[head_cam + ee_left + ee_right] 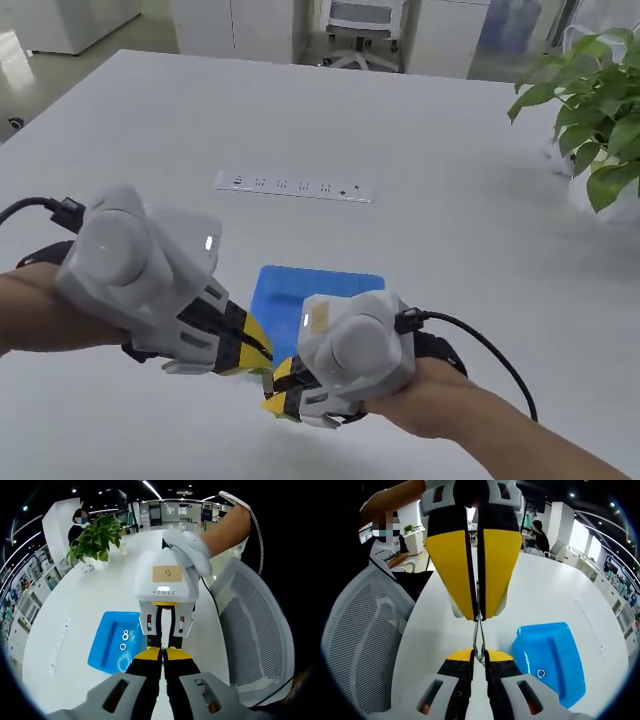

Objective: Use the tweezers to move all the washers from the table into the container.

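My two grippers meet tip to tip over the table's near edge, just in front of the blue container [322, 287]. Thin metal tweezers [479, 639] run between them. The left gripper [479, 618] is shut on one end and the right gripper [479, 656] is shut on the other. In the left gripper view, the left gripper [162, 653] has its yellow-tipped jaws pressed together against the right gripper [164, 641]. In the head view, the left gripper [262, 352] and right gripper [276, 386] hide the tweezers. Washers [125, 635] lie in the container [106, 647]; one washer [540, 673] shows in the container [555, 650].
A white power strip [295, 186] lies flat at mid-table behind the container. A potted plant [595, 110] stands at the far right edge. A mesh office chair [250, 625] sits close beside the table on the near side. Cables trail from both grippers.
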Tool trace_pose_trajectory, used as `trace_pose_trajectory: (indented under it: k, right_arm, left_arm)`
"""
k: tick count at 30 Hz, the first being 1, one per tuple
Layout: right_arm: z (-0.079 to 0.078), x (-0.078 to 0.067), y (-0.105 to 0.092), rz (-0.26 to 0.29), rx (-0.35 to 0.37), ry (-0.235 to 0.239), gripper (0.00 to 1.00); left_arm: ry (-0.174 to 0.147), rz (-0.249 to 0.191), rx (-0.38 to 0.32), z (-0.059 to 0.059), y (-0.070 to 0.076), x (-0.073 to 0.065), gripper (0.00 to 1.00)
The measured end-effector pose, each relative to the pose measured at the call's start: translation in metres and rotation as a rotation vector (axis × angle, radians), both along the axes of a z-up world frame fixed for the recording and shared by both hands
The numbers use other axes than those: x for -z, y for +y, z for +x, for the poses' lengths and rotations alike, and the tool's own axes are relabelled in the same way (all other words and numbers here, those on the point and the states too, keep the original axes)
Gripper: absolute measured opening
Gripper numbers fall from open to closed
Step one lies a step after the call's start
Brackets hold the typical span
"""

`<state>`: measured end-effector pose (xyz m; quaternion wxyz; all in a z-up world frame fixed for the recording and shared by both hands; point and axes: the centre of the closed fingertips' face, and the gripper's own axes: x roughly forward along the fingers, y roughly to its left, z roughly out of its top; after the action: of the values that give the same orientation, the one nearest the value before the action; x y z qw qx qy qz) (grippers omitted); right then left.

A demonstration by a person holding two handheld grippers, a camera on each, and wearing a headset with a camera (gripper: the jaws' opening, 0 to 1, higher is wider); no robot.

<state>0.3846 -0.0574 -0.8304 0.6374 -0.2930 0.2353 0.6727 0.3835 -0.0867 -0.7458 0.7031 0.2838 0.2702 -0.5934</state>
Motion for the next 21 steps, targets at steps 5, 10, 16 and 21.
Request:
trace_pose_trajectory:
  k: [5, 10, 16, 21]
  right_arm:
    - [0.007, -0.014, -0.005, 0.009, 0.011, -0.021, 0.10]
    - [0.017, -0.025, -0.011, 0.004, 0.019, -0.049, 0.10]
    - [0.030, -0.035, -0.018, 0.009, 0.037, -0.066, 0.10]
    - [0.040, -0.038, -0.023, 0.009, 0.049, -0.076, 0.10]
  left_arm:
    - [-0.015, -0.002, 0.019, 0.006, -0.005, -0.014, 0.05]
    - [-0.030, -0.013, 0.034, 0.013, -0.011, -0.025, 0.05]
    - [-0.051, -0.012, 0.051, 0.023, -0.019, -0.034, 0.05]
    - [-0.062, -0.007, 0.065, 0.032, -0.025, -0.037, 0.05]
